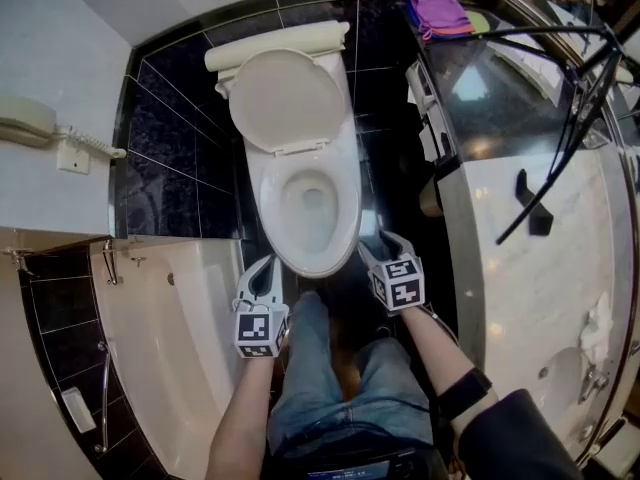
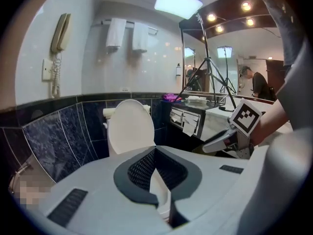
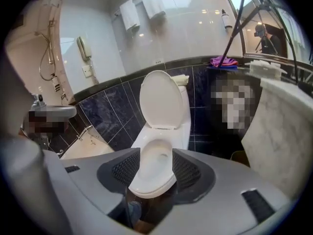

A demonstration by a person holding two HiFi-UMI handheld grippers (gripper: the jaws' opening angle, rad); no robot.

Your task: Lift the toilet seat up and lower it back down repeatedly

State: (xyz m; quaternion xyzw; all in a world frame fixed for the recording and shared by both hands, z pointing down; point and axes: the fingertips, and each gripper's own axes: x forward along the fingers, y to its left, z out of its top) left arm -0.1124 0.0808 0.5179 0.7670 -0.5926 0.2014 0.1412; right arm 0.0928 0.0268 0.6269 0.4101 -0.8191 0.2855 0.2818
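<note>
While the glossy oval seat [image 1: 285, 98] stands raised, right gripper [image 1: 383, 244] gapes, left gripper [image 1: 265, 266] closed.

A white ceramic toilet [image 1: 268, 203] is borne by the glossy black tiled floor [image 1: 385, 193]. A folded purple cloth [image 1: 440, 10] is seen lying at the far end of the white marble vanity counter [image 1: 545, 308].

Head view looks steeply down; both gripper views face the toilet [image 3: 156, 155].

Toilet [image 1: 264, 206] centre — bathtub [image 1: 190, 338] left, counter [image 1: 540, 298] right, seat [image 1: 285, 98] upright against tank [image 1: 280, 48].
</note>
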